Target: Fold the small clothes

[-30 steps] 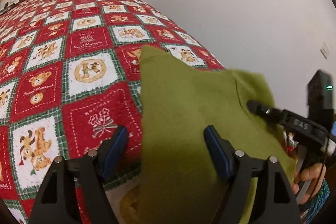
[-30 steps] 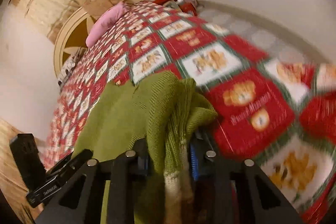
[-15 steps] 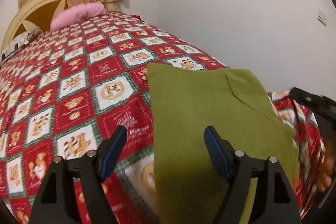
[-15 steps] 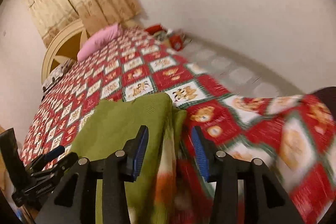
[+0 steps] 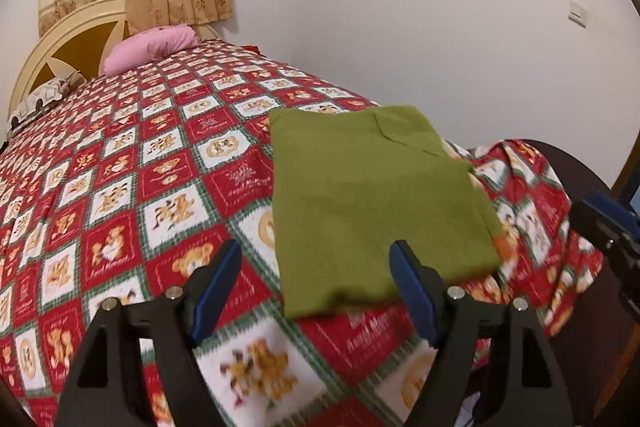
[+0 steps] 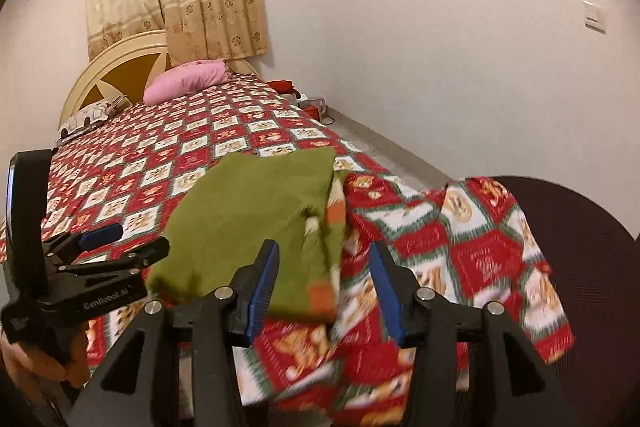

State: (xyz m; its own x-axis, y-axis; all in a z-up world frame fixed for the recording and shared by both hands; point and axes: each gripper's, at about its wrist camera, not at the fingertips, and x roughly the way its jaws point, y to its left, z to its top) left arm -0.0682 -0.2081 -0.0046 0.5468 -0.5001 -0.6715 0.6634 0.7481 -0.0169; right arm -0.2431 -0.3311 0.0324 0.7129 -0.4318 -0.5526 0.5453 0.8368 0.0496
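1. Garment first: the green knit garment [image 5: 372, 203] lies folded into a rough rectangle on the bed [image 5: 120, 167], near its right edge and close to the near end, on the red-and-white bear-patterned quilt.

2. Left claw [image 5: 316, 287] hangs just short of the garment's near edge with its blue pads spread wide and nothing between them.

3. Right claw [image 6: 324, 287] is likewise wide open and empty, poised over the garment's near right corner.

4. Judging by the flat shape, the fold looks nearly finished. What remains is likely a final tidy or one more fold.

5. To do that well, each claw should take a corner of the near edge, pinching through all layers, then lift and carry evenly so the layers do not slide apart.

6. Loose knit may sag or bunch, so a low, slow carry seems wise.

7. Left wrist view shows the top surface and a diagonal seam near the far right corner.

8. Right wrist view alone shows the layered right edge, where orange and cream stripes [image 6: 332, 215] peek from beneath, and the quilt draping off the bed's corner.
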